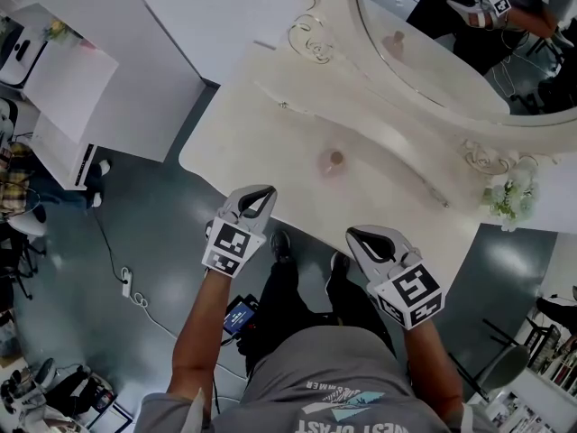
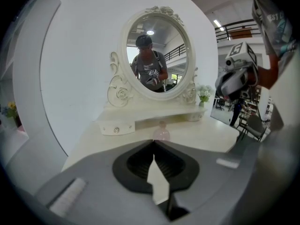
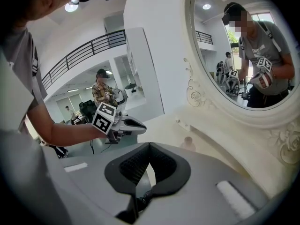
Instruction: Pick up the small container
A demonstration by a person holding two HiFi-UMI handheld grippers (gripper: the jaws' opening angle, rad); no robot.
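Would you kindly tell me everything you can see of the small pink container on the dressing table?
The small container is a pale pink, translucent-looking little bottle with a rounded body and a narrower cap. It stands upright, alone on the cream tabletop before the oval mirror, touched by nothing else.

Tools: two, the left tool (image 1: 260, 194) and the right tool (image 1: 359, 235).
Marker cubes (image 1: 230, 246): two, one on each tool.
Small container (image 1: 333, 161): one, pinkish, standing on the tabletop (image 1: 261, 124).
Tabletop: one.
Oval mirror (image 1: 424, 57): one.
Flower bunch (image 1: 507, 197): one, at the mirror's foot.
Drawer (image 2: 117, 127): one. Knobs on it look like two, though they are too small to be sure.
White cabinet (image 1: 68, 106): one.
Power strip (image 1: 127, 283) on the floor: one.
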